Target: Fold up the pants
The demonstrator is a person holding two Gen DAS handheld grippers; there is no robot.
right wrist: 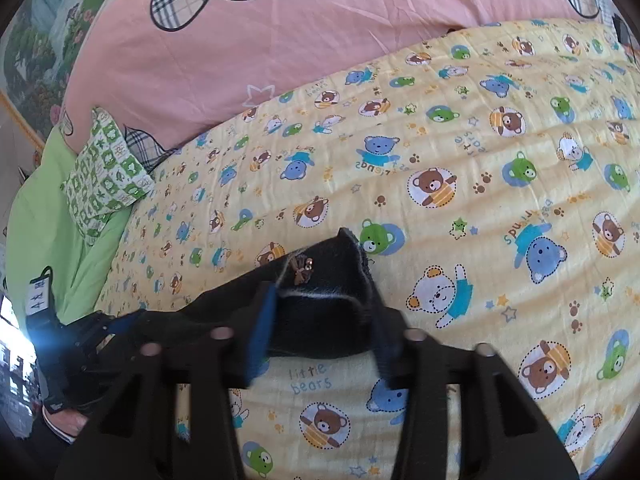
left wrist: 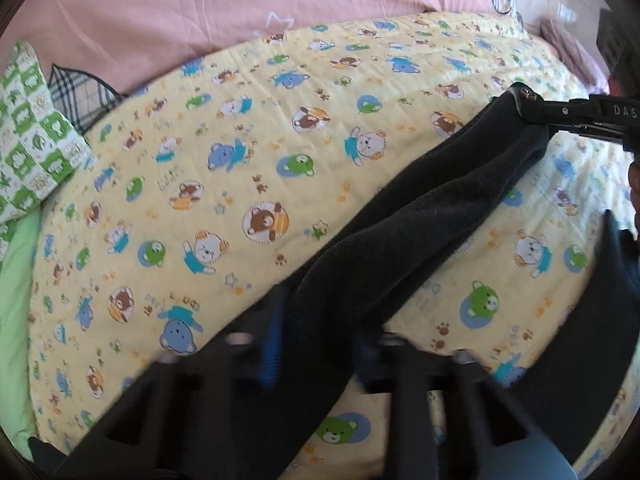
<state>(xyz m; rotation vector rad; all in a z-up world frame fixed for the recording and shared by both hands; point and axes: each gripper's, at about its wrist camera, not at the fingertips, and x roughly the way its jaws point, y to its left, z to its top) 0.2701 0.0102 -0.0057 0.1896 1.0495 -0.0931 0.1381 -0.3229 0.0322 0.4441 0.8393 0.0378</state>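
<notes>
Both grippers pinch the black pants (left wrist: 420,216) over the bear-print quilt (left wrist: 224,128).

Left gripper (left wrist: 316,340): blurred, fingertips buried in cloth, jaws nearly pressed together on it. Right gripper (right wrist: 320,328): jaws clamp a hemmed end jutting ahead. The pants' long axis runs from one gripper to the other; lower folds are cut off.

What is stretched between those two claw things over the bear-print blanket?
The black pants, pulled into a band between the left gripper and the right gripper; beneath lies the bear-print blanket. The left wrist view shows it.
</notes>
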